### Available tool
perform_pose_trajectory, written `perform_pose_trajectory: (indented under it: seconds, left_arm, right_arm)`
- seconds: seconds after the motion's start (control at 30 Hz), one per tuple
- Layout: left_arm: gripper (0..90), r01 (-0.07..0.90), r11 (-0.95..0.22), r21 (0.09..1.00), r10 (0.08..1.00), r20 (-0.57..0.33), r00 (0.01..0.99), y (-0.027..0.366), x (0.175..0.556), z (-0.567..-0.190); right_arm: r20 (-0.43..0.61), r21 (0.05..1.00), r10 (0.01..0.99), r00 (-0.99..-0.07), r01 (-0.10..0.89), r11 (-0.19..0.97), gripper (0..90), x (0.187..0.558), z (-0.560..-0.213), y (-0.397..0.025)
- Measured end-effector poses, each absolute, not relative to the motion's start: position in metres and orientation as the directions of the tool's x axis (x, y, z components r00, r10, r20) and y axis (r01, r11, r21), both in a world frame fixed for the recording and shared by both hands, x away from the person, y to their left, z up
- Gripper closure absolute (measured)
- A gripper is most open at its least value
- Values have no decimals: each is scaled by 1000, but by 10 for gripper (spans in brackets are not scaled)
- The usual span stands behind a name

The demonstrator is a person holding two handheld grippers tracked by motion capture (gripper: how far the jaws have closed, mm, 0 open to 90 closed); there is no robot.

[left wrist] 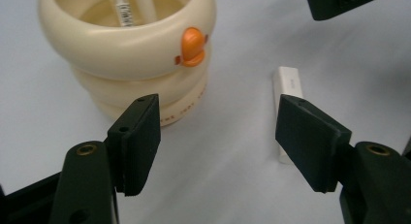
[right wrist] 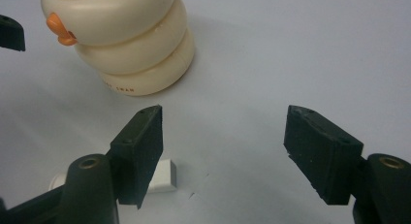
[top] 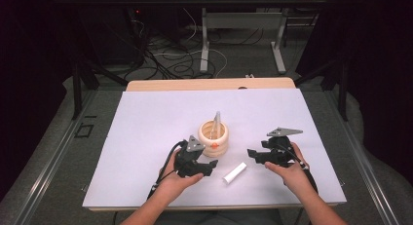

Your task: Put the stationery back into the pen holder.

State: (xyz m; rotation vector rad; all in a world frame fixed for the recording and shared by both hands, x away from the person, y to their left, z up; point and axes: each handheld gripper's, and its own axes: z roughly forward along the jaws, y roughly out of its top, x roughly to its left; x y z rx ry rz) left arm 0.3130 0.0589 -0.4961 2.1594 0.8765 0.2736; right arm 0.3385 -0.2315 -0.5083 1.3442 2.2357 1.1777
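white tube (top: 234,173): lies flat on the white table cover (top: 146,137), between the two grippers and just in front of the cream holder; nothing touches it.
cream holder (top: 213,137): ringed cup with an orange duck bill (left wrist: 191,47) on its side, upright, with two slim items standing in it; well within reach of both hands.
left gripper (top: 207,167): jaws wide, holding nothing; in the left gripper view the tube sits partly behind its right-hand jaw.
right gripper (top: 253,153): jaws wide and empty; in the right gripper view the tube's end (right wrist: 162,175) peeks out behind the left-hand jaw.
step in hand: probably the approach to pick up the tube.
next move: one gripper would need to straddle the tube across its narrow width, close, then lift toward the holder.
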Motion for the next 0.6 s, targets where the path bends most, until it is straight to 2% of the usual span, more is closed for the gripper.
perform_pose_trajectory:
  seconds: [0.2,0.43,0.6]
  left_arm:
    - [325,495,-494,714,650,-75,756,42,312,-496]
    - [369,498,-534,683,629,-73,774,27,313,-500]
    - [396,521,-543,659,620,-104,777,17,315,-508]
  right_arm:
    - [169,759,834,-525,610,229,301,339,-509,-233]
    - [177,756,839,-515,617,218,301,340,-510,-234]
    - [186,753,839,-511,623,213,301,340,-511,-235]
